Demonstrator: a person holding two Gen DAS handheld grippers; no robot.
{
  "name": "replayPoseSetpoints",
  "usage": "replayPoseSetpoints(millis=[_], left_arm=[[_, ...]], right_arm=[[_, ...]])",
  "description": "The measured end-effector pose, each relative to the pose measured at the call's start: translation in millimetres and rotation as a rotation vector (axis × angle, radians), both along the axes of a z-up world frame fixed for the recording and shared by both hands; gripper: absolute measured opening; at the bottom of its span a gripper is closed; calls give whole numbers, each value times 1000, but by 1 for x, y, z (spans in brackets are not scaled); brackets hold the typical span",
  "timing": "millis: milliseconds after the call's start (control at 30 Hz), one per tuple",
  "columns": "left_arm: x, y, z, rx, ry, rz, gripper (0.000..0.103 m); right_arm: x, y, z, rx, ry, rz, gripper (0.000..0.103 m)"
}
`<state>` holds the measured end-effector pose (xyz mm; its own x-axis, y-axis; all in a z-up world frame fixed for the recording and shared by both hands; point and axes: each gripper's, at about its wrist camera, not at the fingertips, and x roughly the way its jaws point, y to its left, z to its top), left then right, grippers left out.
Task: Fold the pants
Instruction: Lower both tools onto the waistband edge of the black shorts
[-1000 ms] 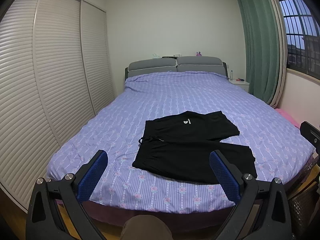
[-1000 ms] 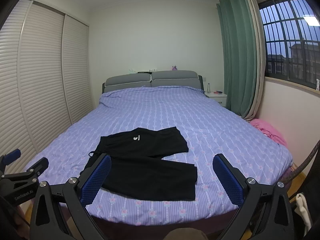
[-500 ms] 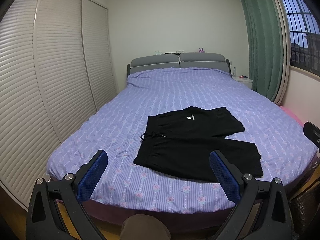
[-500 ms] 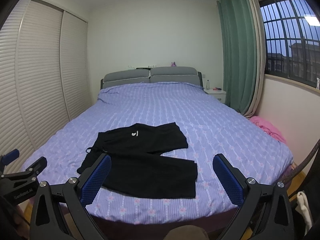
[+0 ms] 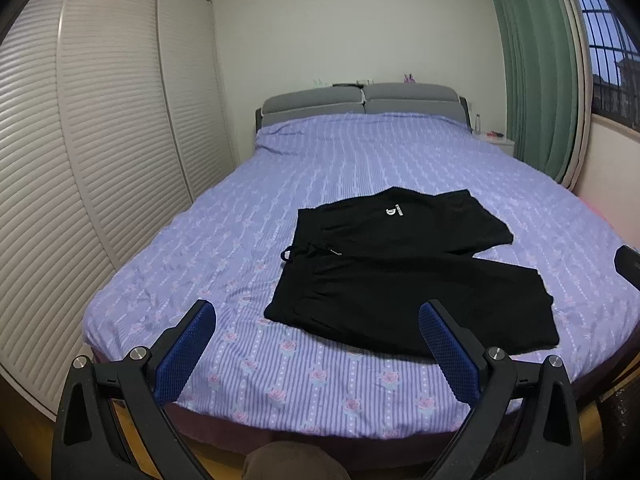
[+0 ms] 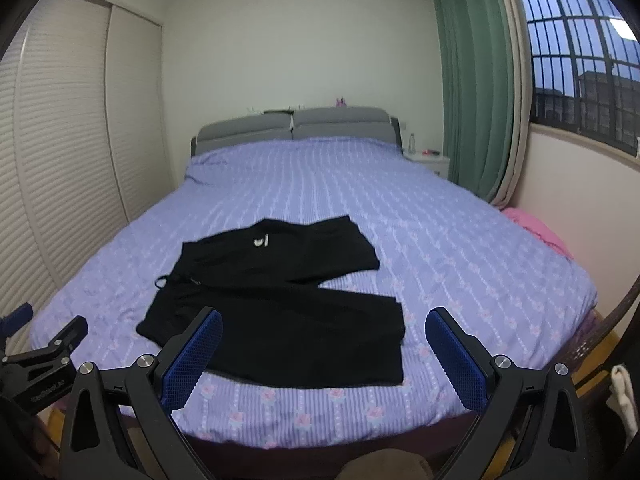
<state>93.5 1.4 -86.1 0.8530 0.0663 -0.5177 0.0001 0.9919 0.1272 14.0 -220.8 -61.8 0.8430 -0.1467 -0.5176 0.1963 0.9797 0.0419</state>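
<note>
Black pants with a white logo and a drawstring lie spread flat on the purple bed, waistband to the left, legs to the right. They also show in the right wrist view. My left gripper is open and empty, held above the bed's foot, short of the pants. My right gripper is open and empty, likewise at the foot edge. The left gripper's body shows at the lower left of the right wrist view.
White slatted wardrobe doors run along the left. A grey headboard, a white nightstand, green curtains and a barred window are at the back and right. A pink cloth lies right of the bed.
Both grippers have moved closer to the bed and a little higher, so the pants look larger and nearer. Both stay open. The pants have not moved.
</note>
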Motion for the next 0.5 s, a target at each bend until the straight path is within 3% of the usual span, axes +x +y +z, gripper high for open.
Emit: replayPoseSetpoints(millis=[267, 500], left_arm=[[100, -6, -21, -18, 6, 17, 103], [216, -14, -40, -11, 83, 55, 103]], right_arm=[[86, -12, -20, -20, 33, 6, 103], [204, -34, -50, 14, 99, 24, 103]])
